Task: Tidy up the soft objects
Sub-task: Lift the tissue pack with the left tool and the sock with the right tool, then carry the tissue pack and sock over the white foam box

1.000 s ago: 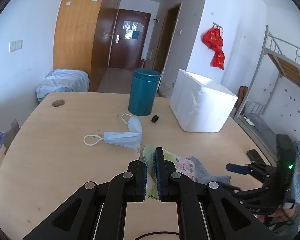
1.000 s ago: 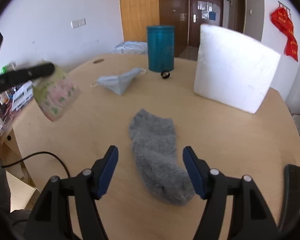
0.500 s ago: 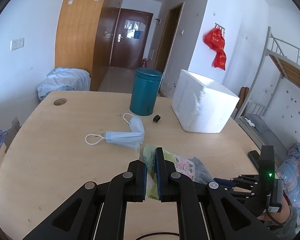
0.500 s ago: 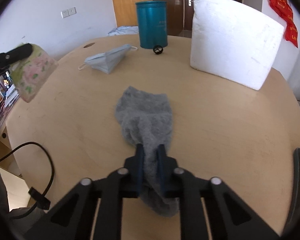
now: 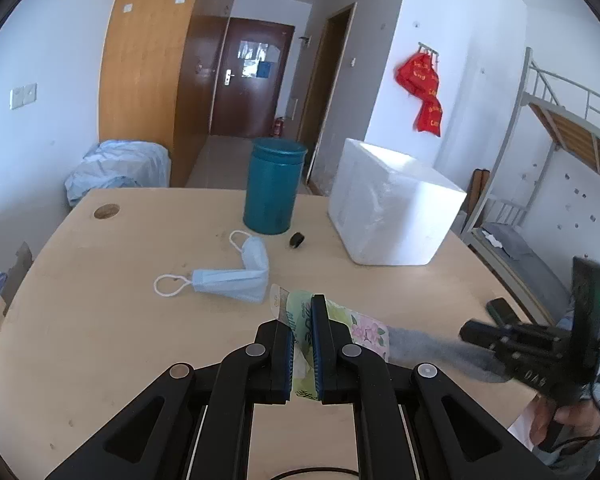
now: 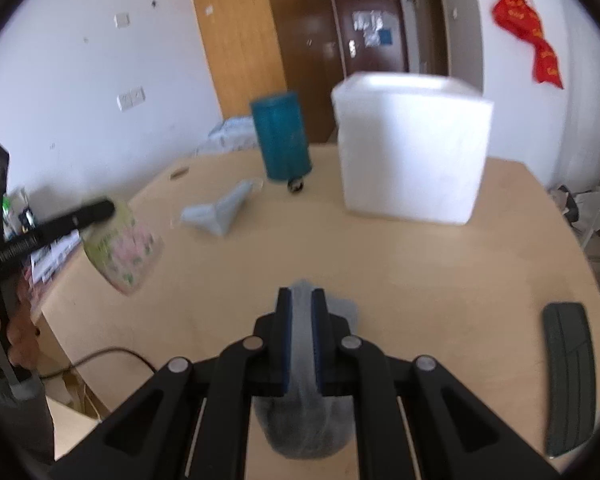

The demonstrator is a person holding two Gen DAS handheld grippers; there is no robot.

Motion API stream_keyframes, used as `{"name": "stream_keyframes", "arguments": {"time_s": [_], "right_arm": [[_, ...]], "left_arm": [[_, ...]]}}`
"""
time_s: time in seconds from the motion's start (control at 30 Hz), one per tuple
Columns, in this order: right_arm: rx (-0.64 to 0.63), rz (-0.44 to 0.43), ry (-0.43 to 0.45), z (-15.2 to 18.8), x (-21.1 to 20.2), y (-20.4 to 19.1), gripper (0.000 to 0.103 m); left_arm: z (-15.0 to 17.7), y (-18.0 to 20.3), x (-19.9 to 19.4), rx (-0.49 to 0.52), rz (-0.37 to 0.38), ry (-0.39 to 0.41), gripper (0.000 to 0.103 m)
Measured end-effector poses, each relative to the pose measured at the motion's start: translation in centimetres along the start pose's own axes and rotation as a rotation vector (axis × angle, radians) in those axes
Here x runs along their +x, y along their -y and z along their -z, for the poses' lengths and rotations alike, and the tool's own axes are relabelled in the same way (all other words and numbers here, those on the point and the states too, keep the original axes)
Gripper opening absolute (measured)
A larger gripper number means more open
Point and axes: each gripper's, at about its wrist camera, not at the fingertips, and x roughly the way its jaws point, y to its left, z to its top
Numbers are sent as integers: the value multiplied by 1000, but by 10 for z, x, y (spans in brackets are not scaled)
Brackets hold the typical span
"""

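My left gripper is shut on a floral tissue pack and holds it above the table's near edge. The right wrist view shows that same pack hanging from the left gripper at the left. My right gripper is shut on a grey fuzzy sock, which hangs between the pads, clear of the wooden table. In the left wrist view the sock stretches left from the right gripper. Light blue face masks lie on the table further back.
A teal canister and a white foam box stand at the back of the table, with a small black ring between them. A dark flat device lies near the right edge. A cable runs under the near edge.
My right gripper has shut on the grey sock and lifted it off the table, rolling a little. The left gripper has stayed still with the tissue pack.
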Motion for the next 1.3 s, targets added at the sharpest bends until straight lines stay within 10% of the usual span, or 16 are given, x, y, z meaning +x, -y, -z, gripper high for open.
{"name": "stream_keyframes", "arguments": {"time_s": [0.23, 0.4, 0.73, 0.83, 0.97, 1.3], "right_arm": [[-35, 13, -36, 3, 5, -6, 12], [-64, 53, -132, 33, 30, -13, 78], [-69, 116, -230, 50, 57, -15, 78], [-72, 130, -233, 53, 57, -14, 65], [-54, 155, -245, 53, 55, -8, 14], [-34, 157, -133, 37, 22, -5, 7]], "left_arm": [[-5, 7, -4, 14, 18, 11, 8], [-1, 5, -8, 9, 20, 7, 8], [4, -4, -12, -2, 29, 13, 8], [5, -5, -11, -5, 28, 10, 8], [5, -5, -11, -5, 28, 10, 8], [6, 2, -9, 3, 42, 10, 8]]}}
